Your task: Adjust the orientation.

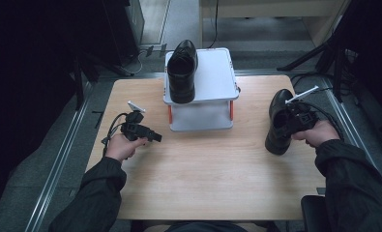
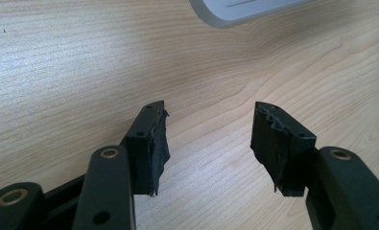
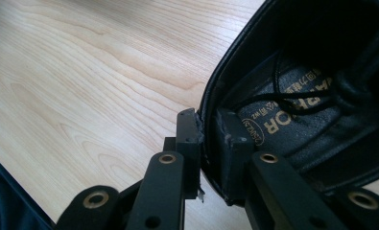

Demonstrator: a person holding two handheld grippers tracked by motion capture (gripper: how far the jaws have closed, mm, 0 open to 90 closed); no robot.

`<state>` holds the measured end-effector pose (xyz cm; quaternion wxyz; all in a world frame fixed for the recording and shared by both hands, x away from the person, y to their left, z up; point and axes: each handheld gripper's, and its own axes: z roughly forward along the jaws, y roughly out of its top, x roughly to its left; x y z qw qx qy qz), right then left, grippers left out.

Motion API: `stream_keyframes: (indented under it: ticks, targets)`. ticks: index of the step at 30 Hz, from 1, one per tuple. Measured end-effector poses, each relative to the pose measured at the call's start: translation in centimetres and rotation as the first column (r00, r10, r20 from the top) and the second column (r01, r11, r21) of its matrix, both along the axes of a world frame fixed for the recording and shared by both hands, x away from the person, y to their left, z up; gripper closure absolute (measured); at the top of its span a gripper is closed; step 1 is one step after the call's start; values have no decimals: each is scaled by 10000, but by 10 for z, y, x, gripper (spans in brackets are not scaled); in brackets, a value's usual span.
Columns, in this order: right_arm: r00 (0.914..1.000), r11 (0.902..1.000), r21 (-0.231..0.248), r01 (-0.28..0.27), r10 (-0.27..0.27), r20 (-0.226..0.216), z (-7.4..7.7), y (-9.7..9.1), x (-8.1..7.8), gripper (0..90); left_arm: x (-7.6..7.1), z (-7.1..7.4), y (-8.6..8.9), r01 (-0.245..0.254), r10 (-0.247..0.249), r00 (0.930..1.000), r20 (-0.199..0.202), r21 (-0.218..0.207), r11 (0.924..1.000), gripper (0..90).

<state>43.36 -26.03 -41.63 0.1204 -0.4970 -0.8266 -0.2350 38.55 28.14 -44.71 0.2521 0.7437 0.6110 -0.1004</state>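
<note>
Starting on the left: the left hand (image 1: pixel 123 145) is parked low over the counter (image 1: pixel 203 179), sleeve coming in from the bottom edge, wrist pretty much level, with the left gripper (image 1: pixel 155 137) pointing off toward the middle of the counter. Its jaws stand wide apart with nothing between them, just bare wood grain under them in the left gripper view (image 2: pixel 208 139). Just ahead of that gripper and a bit further from the person is the small white two-tier shoe rack (image 1: pixel 200 104), and one black dress shoe (image 1: pixel 182 71) sits on its top shelf, toe pointing back toward the person.

Over on the right is where things are happening. The right hand (image 1: pixel 319 133) is held a bit above the counter, forearm angling in from the bottom right corner, and the right gripper (image 1: pixel 284 123) points left. It's clamped onto the second black dress shoe (image 1: pixel 278 123): in the right gripper view, one jaw is outside the collar of the shoe (image 3: pixel 321 96) and the other inside, pinching the leather rim at (image 3: pixel 206 139). You can see the printed insole and a loose lace in there. The shoe hangs off the front of the gripper, well right of the rack. Can't tell if the sole touches the wood.
</note>
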Motion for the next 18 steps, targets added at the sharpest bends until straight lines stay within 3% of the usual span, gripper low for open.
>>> stream_keyframes:
  ticks: [3,4,8,15,18]
  targets:
    - [10000,10000,-76,13,-13,-36,0,1,1,781,-1,-1,0,13,-12,10000,-51,75,10000,460]
    - [9999,9998,-117,129,-128,97,1,1,2,713,-2,-1,0,29,-28,10000,-43,98,9999,460]
    - [9949,9967,76,809,-813,603,12,-4,7,670,-5,0,1,8,-8,10000,2,132,9999,458]
    - [9849,9869,-30,1611,-1606,643,28,-16,18,651,-7,-3,3,60,-59,9999,-93,156,9999,459]
    - [9766,9778,-62,2096,-2090,504,29,-25,20,651,-8,-3,3,-26,27,10000,-69,91,10000,459]
